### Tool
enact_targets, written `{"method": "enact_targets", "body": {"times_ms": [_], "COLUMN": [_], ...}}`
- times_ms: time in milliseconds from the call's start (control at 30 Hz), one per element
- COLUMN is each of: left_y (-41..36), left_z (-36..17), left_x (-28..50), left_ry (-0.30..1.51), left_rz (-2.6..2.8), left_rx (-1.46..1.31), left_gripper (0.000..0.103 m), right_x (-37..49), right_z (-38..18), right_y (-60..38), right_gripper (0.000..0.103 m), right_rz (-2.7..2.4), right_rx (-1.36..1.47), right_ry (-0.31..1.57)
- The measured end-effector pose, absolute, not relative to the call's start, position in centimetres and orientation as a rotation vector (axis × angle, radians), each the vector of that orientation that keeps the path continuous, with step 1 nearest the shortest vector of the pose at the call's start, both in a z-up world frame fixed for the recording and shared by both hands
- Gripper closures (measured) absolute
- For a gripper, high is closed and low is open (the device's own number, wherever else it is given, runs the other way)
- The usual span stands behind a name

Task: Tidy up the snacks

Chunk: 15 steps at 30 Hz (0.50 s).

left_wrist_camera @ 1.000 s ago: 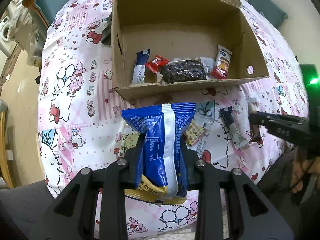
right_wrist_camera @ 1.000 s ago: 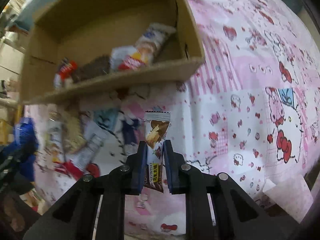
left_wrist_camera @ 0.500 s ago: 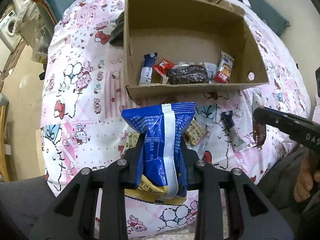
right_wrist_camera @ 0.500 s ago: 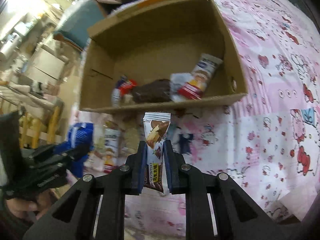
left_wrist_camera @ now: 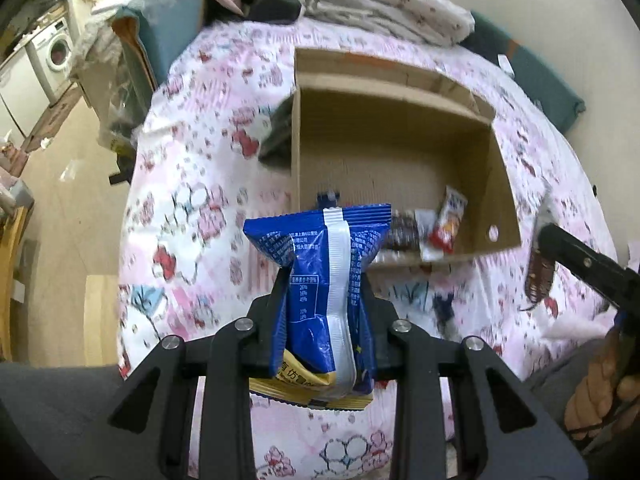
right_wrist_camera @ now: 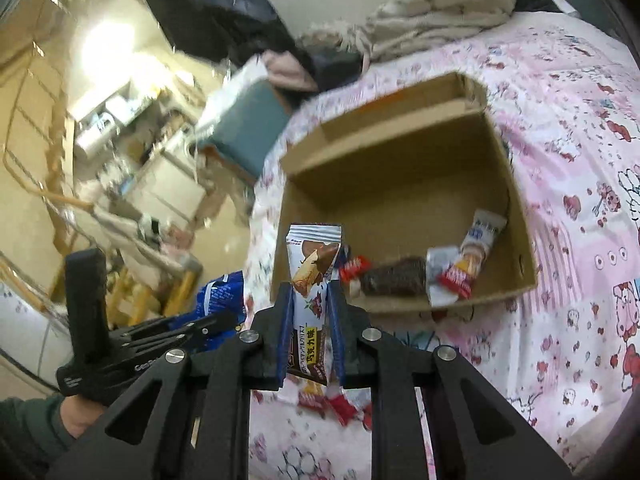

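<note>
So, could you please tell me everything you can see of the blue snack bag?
The blue snack bag is a glossy plastic pouch with a white seam strip down its middle, fine white print beside it and a yellow band at its bottom. It stands upright, crimped top edge uppermost, pinched at the waist by the left gripper, whose fingers press both sides. It hangs above the pink cartoon bedsheet, in front of the cardboard box, touching nothing else visible.

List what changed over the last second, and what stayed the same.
Both claws rose and drew back from the cardboard box, so it looks farther off. Unchanged: the left claw grips the blue snack bag, the right claw the chocolate bar wrapper; nothing released.
</note>
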<state>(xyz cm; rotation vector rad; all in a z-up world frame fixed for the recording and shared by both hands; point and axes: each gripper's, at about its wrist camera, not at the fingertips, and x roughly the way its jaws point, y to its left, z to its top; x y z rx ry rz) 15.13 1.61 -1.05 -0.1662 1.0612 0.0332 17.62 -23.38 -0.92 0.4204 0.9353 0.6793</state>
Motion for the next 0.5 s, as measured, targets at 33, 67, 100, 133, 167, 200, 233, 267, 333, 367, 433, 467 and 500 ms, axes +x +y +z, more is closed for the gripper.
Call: {"method": "enact_targets", "body": {"times_ms": [33,67,100,133,167,200,233,267,333,367,433,467,500], "left_y": [1.7,1.7,1.8,1.9,1.9,1.9,1.8,1.7,1.3,1.1,0.6,0.4,0.3], "left_z": [-0.7,-0.4,-0.1,0.1,0.3,0.5,0.6,0.7,0.9,1.0,1.0,0.9,0.9], "left_x": [15.5,15.9,16.4,16.8,17.3,17.8,18.2,18.7,19.4,19.7,20.4,20.7,21.1], "left_ry": [1.050,1.036,1.024,1.017,1.012,1.009,1.006,1.003,0.997,0.993,0.987,0.987,0.987], "left_rz": [0.037,0.044,0.049,0.051,0.051,0.052,0.050,0.047,0.038,0.033,0.024,0.020,0.016], "left_rx": [-0.162,-0.162,-0.165,-0.166,-0.165,-0.165,-0.164,-0.159,-0.145,-0.137,-0.123,-0.121,-0.118], "left_gripper": [0.077,0.077,0.077,0.077,0.077,0.077,0.077,0.077,0.077,0.077,0.077,0.077,0.077], "right_x": [17.8,18.0,18.2,18.4,18.6,18.8,19.0,19.0,19.6,19.8,20.4,20.7,21.1], "right_z": [-0.8,-0.9,-0.8,-0.8,-0.8,-0.8,-0.7,-0.6,-0.6,-0.6,-0.7,-0.7,-0.8], "right_y": [-23.8,-24.2,-24.7,-25.1,-25.5,-25.8,-26.1,-26.4,-26.9,-27.1,-27.4,-27.5,-27.5], "right_gripper": [0.085,0.085,0.085,0.085,0.085,0.085,0.085,0.085,0.085,0.085,0.085,0.085,0.085], "right_rz": [0.669,0.658,0.642,0.632,0.617,0.605,0.593,0.586,0.569,0.562,0.548,0.541,0.539], "right_rx": [0.435,0.450,0.471,0.486,0.504,0.515,0.525,0.532,0.551,0.555,0.564,0.563,0.561], "right_ry": [0.925,0.916,0.908,0.903,0.896,0.890,0.885,0.880,0.873,0.871,0.866,0.866,0.865]}}
